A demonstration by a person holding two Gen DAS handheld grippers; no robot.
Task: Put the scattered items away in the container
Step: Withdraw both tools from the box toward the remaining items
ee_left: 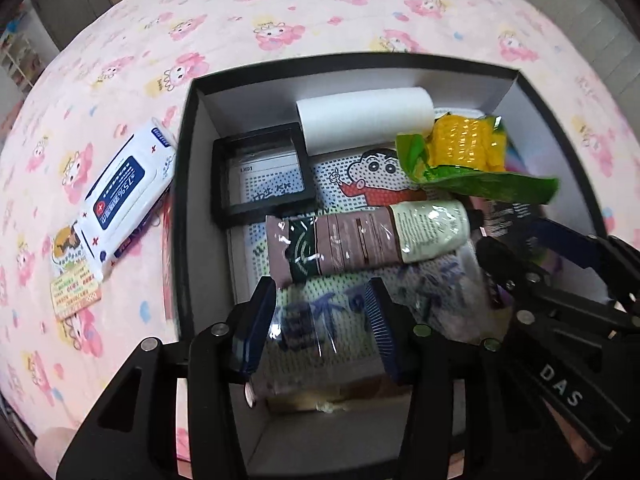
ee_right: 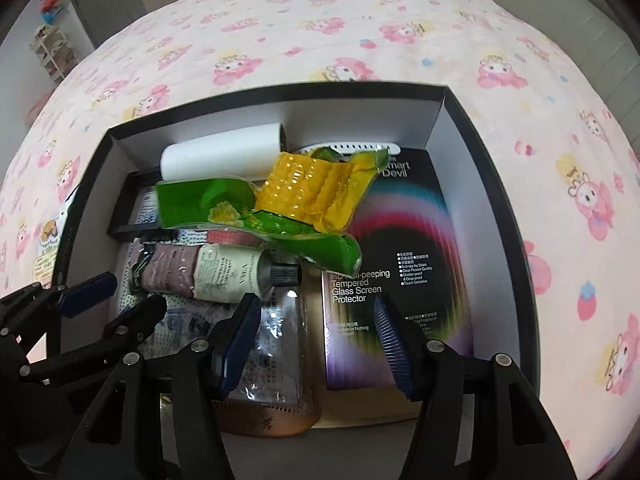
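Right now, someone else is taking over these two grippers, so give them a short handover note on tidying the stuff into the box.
Left gripper: open, empty, hovering over the box.
Right gripper: open, empty, also over the box.
In the box: corn packet, hand cream tube, white roll, black frame, screen protector box.
Left: wet wipes pack and a small card beside it lie on the pink bedspread, outside the box.

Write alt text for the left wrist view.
The open left gripper hovers over a black box already holding a corn packet, a tube, a white roll and a small black frame. A wipes pack lies outside on the pink bedsheet.
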